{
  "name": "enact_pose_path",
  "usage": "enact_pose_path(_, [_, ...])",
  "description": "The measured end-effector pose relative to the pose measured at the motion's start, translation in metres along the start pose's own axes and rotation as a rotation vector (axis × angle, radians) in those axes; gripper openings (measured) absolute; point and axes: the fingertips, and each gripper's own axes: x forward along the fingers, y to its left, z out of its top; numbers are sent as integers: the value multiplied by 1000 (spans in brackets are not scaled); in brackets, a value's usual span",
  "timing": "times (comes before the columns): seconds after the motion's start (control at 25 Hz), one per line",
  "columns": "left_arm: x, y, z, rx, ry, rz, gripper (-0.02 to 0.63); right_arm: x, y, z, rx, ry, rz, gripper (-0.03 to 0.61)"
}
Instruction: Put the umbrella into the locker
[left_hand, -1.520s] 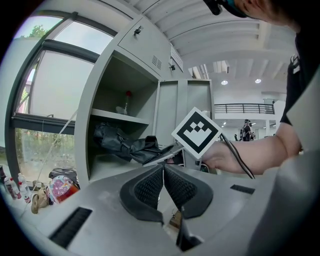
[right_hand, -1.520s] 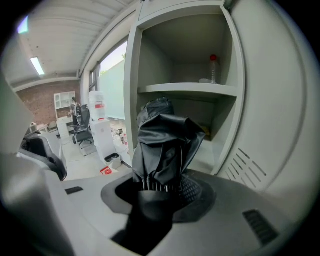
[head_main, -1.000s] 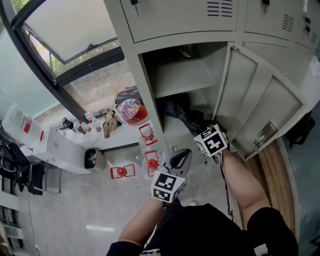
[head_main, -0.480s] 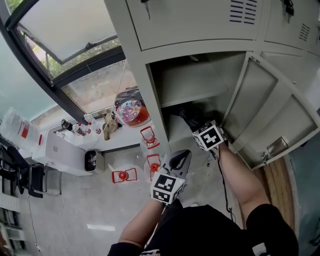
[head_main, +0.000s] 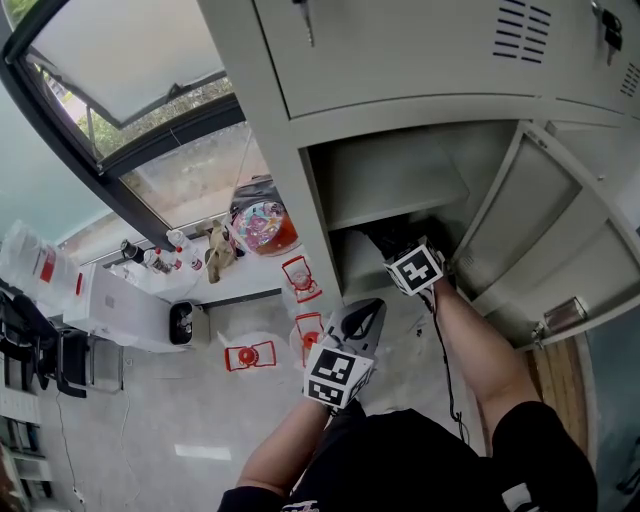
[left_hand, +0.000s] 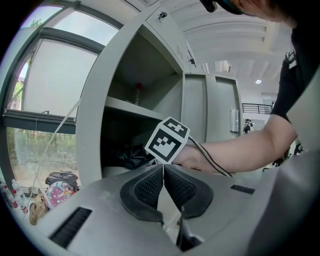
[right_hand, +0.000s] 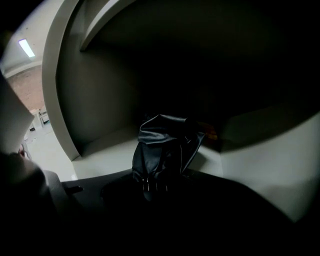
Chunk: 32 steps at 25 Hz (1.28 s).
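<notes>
The right gripper (head_main: 410, 262) is reached into the lower compartment of the locker (head_main: 290, 180), and its jaws are clamped on the near end of the folded black umbrella (right_hand: 162, 150). In the right gripper view the crumpled fabric and a row of pale rib tips sit right at the jaws, which are deep in shadow. The rest of the umbrella stretches away from them, lying over the pale compartment floor (right_hand: 100, 155) toward the dark back of the compartment. From the head view only a dark bundle (head_main: 385, 235) shows just past the marker cube, under the shelf (head_main: 390, 190) that caps this compartment. The door (head_main: 540, 240) hangs wide open on the right, so the mouth of the compartment is free on that side. The grey upright of the frame stands close on the left, and the inner side wall (right_hand: 65, 100) rises beside the umbrella with bare floor between them. The left gripper (head_main: 358, 318) is outside, in front of the locker and below its opening. Its jaws are pressed together on nothing, and it points at the forearm (left_hand: 235, 150) of the reaching arm.
</notes>
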Motion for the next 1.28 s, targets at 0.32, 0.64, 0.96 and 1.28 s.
enact_pose_path(0.32, [3, 7, -8, -10, 5, 11, 19, 13, -6, 1, -10, 33, 22, 212])
enact_pose_path(0.64, [4, 3, -8, -21, 6, 8, 19, 11, -7, 2, 19, 33, 22, 227])
enact_pose_path(0.96, [1, 0, -11, -30, 7, 7, 19, 11, -13, 1, 41, 5, -22, 267])
enact_pose_path(1.28, [-8, 1, -7, -18, -1, 20, 19, 9, -18, -4, 47, -14, -115, 333])
